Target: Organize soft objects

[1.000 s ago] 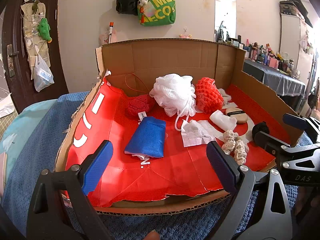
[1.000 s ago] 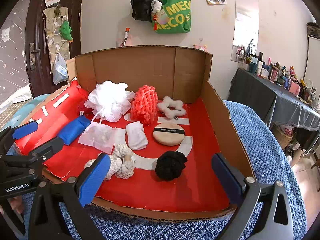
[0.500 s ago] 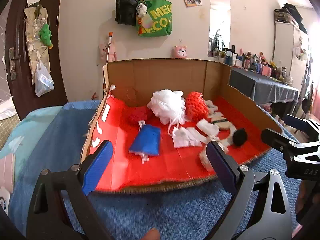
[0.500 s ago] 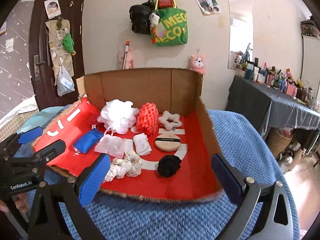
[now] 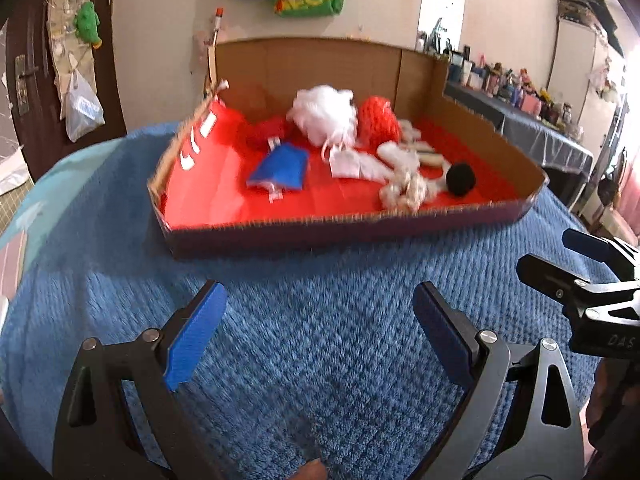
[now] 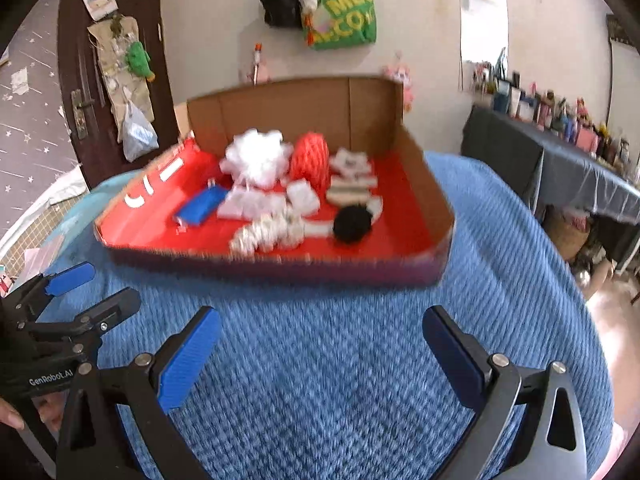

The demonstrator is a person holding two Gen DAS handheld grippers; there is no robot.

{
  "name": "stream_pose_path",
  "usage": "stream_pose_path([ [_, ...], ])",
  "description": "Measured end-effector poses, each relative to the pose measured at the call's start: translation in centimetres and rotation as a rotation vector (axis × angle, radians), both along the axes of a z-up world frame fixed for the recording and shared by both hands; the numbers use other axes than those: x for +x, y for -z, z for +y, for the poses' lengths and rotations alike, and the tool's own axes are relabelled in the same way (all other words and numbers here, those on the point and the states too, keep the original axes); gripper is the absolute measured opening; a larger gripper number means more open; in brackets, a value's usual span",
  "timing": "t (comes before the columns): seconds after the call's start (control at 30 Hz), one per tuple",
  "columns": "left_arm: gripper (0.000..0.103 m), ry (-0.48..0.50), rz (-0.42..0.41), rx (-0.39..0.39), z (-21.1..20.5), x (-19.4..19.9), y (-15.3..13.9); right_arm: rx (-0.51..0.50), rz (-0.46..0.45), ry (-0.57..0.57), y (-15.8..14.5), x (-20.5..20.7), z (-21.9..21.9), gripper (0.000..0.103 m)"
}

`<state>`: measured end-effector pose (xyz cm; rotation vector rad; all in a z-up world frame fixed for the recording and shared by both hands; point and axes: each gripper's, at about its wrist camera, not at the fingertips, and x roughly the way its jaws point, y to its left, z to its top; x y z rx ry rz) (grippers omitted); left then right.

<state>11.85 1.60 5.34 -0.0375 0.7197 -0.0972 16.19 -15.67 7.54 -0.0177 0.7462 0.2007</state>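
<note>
Hanging high on the pale wall: a green tote bag [image 6: 345, 14] with yellow lettering, touching a black bag [image 6: 280, 2] at its left. On the dark door [image 6: 106, 80] at left, a fabric organiser [image 6: 120, 68] bearing a green plush toy [image 6: 139, 60] above a clear plastic bag [image 6: 138, 136]. Along the right wall, a dark-draped table [image 6: 560, 168] crowded with bottles and small jars [image 6: 560, 118], beside a tall mirror [image 6: 482, 32]; underfoot throughout, a blue knitted blanket [image 6: 320, 360].
</note>
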Motion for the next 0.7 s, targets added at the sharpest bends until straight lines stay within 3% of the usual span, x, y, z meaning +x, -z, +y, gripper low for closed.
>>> stream_pose_path([
  [0.33, 0.095, -0.014, 0.105, 0.034, -0.9, 1.0, 2.9, -0.093, 0.121, 0.063, 4.0, 0.8, 0.2, 0.103],
  [0.7, 0.097, -0.053, 0.159, 0.084, -1.3, 1.9, 4.4, -0.077, 0.175, 0.105, 5.2, 1.4, -0.6, 0.103],
])
